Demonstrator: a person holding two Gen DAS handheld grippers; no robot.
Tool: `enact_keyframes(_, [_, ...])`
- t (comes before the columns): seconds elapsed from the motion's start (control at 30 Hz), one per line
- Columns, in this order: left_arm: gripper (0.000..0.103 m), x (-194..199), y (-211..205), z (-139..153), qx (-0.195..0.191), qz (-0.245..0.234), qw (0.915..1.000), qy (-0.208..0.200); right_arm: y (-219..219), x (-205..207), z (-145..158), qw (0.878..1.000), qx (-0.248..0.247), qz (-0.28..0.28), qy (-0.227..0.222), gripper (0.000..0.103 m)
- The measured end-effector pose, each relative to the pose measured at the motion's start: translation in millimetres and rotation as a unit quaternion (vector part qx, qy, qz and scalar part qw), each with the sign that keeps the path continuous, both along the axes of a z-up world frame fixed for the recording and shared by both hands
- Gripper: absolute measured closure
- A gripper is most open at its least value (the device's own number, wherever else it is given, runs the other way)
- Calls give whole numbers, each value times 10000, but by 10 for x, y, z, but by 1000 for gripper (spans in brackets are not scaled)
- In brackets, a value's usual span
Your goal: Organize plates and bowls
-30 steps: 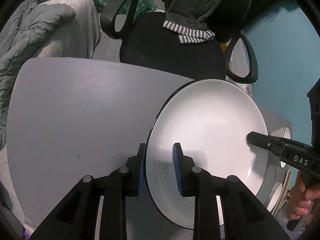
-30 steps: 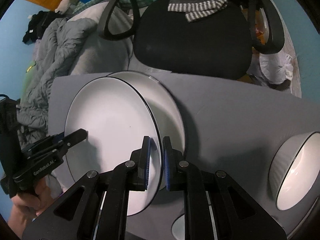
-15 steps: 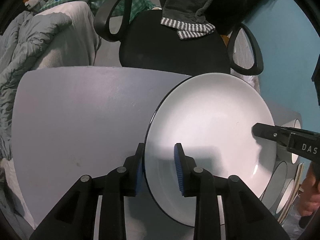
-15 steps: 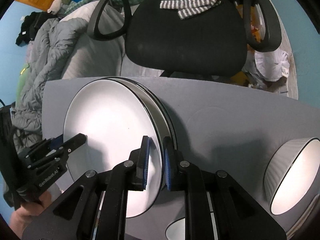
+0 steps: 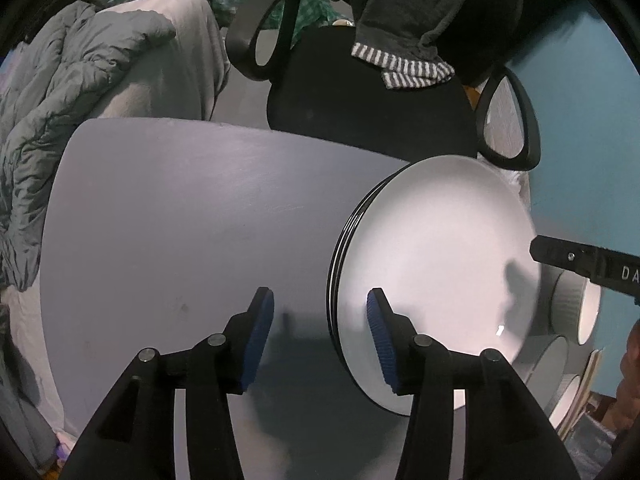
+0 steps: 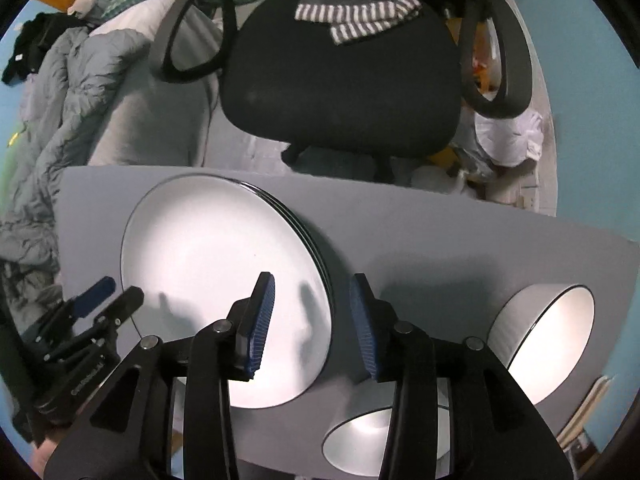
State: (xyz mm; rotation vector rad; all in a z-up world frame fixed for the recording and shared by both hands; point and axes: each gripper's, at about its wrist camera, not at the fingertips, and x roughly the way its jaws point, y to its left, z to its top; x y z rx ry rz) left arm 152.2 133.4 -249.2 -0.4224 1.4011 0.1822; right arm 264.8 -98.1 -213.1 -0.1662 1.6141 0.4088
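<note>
Beside the plate stack [image 6: 224, 280] on the grey table [image 5: 180, 216], my left gripper [image 5: 320, 336] and right gripper [image 6: 310, 320] gape wide, empty; I should back straight off, then fetch the bowl [image 6: 548, 332] right of it.

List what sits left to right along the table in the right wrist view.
left gripper → plates → right gripper → bowl

Beyond the far edge of the grey table [image 5: 192, 216] we see a black office chair [image 6: 340, 80] draped with a striped cloth [image 6: 360, 20], rumpled grey bedding [image 5: 80, 80] and a blue wall [image 5: 580, 120].
</note>
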Motion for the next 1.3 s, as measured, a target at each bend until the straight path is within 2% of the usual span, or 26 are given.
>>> enact_keyframes(0.17, [48, -77, 14, 203, 23, 9, 9999, -139, -22, -22, 206, 9996, -72, 0, -290, 62])
enact_keyframes(0.33, [39, -184, -24, 508, 73, -68, 9990, -442, -73, -145, 519, 9971, -127, 119, -741, 51])
enact_keyframes(0.5, [32, -315, -109, 788, 162, -329, 9972, -652, -177, -310, 755, 9948, -224, 192, -979, 49])
enact_keyframes(0.83, [31, -686, -316, 1289, 93, -721, 9920, -1032, -380, -751, 1175, 9902, -268, 4, -1369, 44])
enact_keyframes(1.1, [26, -914, -501, 1670, 368, -1144, 9827, -1412, -573, -1061, 1523, 9846, -147, -294, -1715, 40])
enact_keyframes(1.3, [25, -1013, -606, 1851, 250, -1437, 9769, -1564, -742, -1261, 1762, 9799, 9, -630, -1894, 39])
